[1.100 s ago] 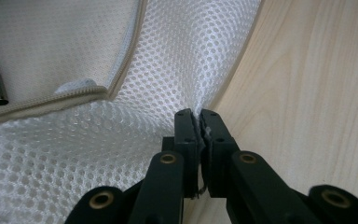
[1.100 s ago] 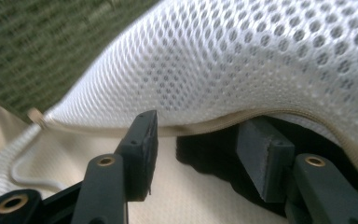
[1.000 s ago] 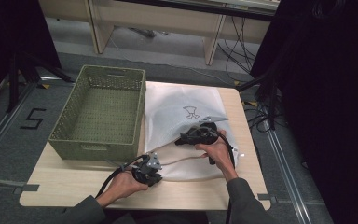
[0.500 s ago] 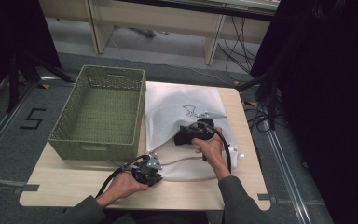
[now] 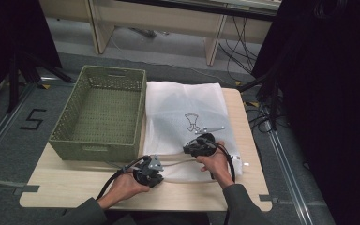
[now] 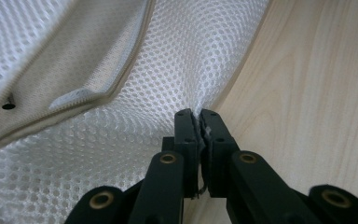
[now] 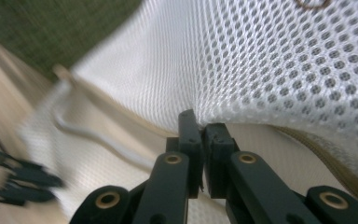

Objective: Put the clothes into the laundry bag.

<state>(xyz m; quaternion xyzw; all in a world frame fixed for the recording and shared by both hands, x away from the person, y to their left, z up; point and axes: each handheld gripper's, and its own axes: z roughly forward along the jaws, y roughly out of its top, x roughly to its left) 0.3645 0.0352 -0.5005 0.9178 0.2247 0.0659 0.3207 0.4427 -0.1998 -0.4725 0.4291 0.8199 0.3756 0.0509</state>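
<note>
Both grips are on; the lifting or moving is not yet done. The white mesh laundry bag lies flat on the pale wooden table, just beside the empty green woven basket. The left gripper has its jaws closed on a fold of mesh at the bag's near edge, close to the zip. The right gripper has just closed its jaws, which now pinch the mesh further along that near edge. The bag's far end rests untouched.

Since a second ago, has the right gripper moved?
Yes. The right gripper has come toward the table's near edge, further from the green basket, closing on the mesh bag.
</note>
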